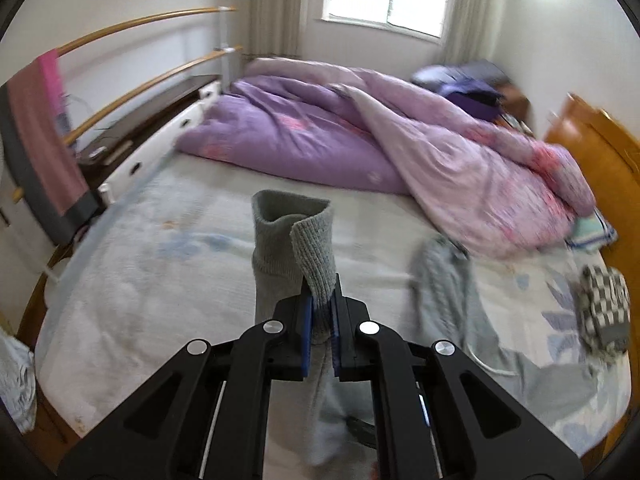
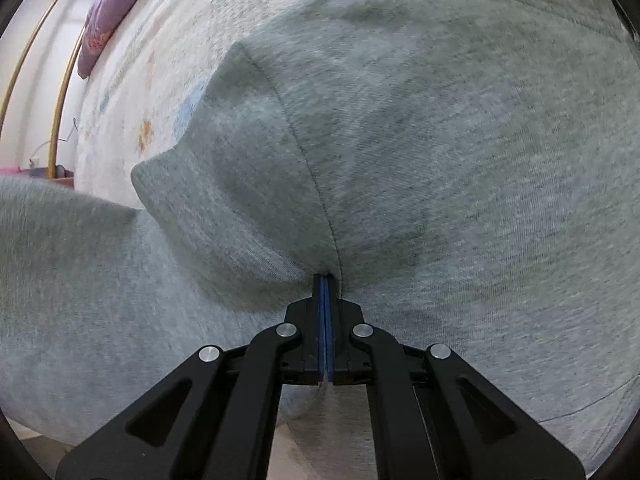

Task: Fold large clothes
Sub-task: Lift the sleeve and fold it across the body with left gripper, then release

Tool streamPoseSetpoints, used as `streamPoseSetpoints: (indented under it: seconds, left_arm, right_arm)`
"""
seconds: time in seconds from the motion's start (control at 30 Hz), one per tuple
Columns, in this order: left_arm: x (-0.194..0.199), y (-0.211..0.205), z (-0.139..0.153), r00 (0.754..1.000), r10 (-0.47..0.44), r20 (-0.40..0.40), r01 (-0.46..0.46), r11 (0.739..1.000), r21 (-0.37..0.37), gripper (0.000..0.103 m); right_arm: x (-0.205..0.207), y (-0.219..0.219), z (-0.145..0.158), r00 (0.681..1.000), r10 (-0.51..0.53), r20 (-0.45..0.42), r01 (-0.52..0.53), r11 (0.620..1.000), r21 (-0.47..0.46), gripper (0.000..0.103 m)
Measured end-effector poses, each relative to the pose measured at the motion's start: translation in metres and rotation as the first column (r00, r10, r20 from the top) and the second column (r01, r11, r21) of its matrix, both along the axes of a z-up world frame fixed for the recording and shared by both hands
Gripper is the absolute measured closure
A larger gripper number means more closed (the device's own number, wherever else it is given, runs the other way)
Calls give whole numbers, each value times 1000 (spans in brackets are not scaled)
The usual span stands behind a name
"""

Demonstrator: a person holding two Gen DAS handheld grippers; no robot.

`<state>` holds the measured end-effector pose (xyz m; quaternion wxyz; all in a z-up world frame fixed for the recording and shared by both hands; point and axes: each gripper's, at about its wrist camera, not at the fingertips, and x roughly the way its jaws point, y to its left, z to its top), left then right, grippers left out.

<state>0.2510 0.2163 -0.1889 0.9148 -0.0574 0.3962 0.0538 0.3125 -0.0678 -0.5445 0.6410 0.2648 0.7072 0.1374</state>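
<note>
A large grey sweatshirt (image 2: 420, 140) lies on the bed. My left gripper (image 1: 322, 304) is shut on its ribbed sleeve cuff (image 1: 308, 244), which stands up above the mattress with the sleeve hanging below. More of the grey garment (image 1: 452, 304) lies to the right on the bed. My right gripper (image 2: 326, 280) is shut on a pinch of the sweatshirt's fabric at a seam, and the cloth fills most of that view. A sleeve (image 2: 68, 280) runs off to the left.
The bed (image 1: 160, 264) has a pale floral sheet. A purple and pink duvet (image 1: 360, 136) is heaped at the far side. A checkered cloth (image 1: 604, 308) lies at the right edge by a wooden headboard (image 1: 592, 144). A rail with a pink towel (image 1: 44, 128) stands left.
</note>
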Motion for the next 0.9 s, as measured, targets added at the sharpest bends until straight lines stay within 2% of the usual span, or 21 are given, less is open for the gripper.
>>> streamPoseSetpoints:
  seconds: [0.17, 0.37, 0.5, 0.57, 0.63, 0.67, 0.83, 0.9]
  left_arm:
    - [15, -75, -29, 992, -104, -79, 105, 994, 10, 96]
    - [23, -154, -71, 963, -219, -154, 226, 974, 26, 95]
    - [27, -211, -109, 933, -294, -209, 307, 951, 32, 95]
    - [28, -234, -125, 916, -328, -231, 343, 939, 29, 95]
    - [28, -260, -141, 904, -357, -236, 383, 921, 74, 95]
    - [28, -277, -151, 889, -382, -252, 417, 903, 102, 95]
    - [25, -320, -188, 836, -450, -313, 485, 874, 39, 96]
    - [18, -340, -206, 804, -485, -344, 521, 853, 15, 96]
  right_arm:
    - [-6, -28, -1, 995, -86, -54, 92, 989, 118, 103]
    - [-28, -114, 27, 969, -244, -22, 244, 953, 178, 102]
    - [-51, -188, 46, 932, -362, -3, 359, 924, 130, 102]
    - [-60, -213, 52, 910, -414, -26, 414, 903, 115, 102]
    - [-73, -239, 53, 890, -454, -51, 457, 884, 103, 102]
    - [-80, -246, 53, 883, -465, -57, 469, 880, 76, 102]
    - [-98, -304, 70, 830, -556, -40, 556, 831, -7, 102]
    - [-105, -327, 74, 806, -591, -25, 589, 806, -56, 102]
